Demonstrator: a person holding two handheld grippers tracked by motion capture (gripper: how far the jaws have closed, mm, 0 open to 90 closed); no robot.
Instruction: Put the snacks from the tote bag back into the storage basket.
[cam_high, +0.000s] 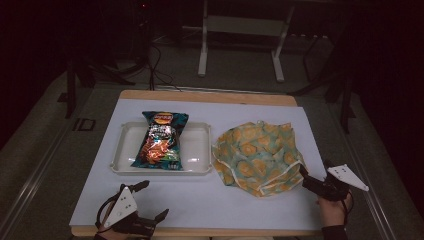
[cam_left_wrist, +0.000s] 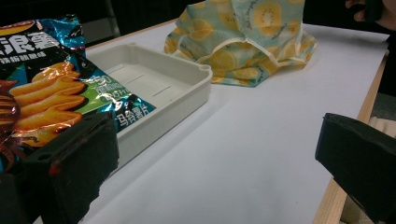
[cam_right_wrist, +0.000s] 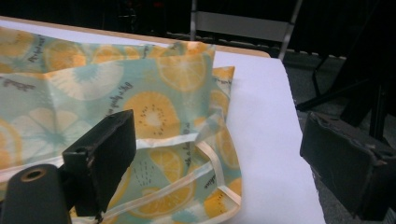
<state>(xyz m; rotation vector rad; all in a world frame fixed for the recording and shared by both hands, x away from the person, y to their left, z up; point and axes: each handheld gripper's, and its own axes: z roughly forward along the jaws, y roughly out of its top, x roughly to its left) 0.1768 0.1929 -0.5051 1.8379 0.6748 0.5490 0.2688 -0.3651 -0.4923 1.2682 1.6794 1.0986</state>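
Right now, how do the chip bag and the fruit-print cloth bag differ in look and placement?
The chip bag is glossy foil, dark with blue ends and printed chips; the cloth bag is matte fabric in teal with orange fruit slices. The chip bag lies in the white tray, overhanging its far rim; the cloth bag sits crumpled directly on the white table cover. Neither is gripped.

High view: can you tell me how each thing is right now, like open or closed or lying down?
Chip bag: sealed, lying flat in the tray.
Tray: upright, holding the chip bag.
Fruit-print cloth bag: crumpled on the table, beside the tray.
Left gripper: open, holding nothing.
Right gripper: open, at the cloth bag's edge.
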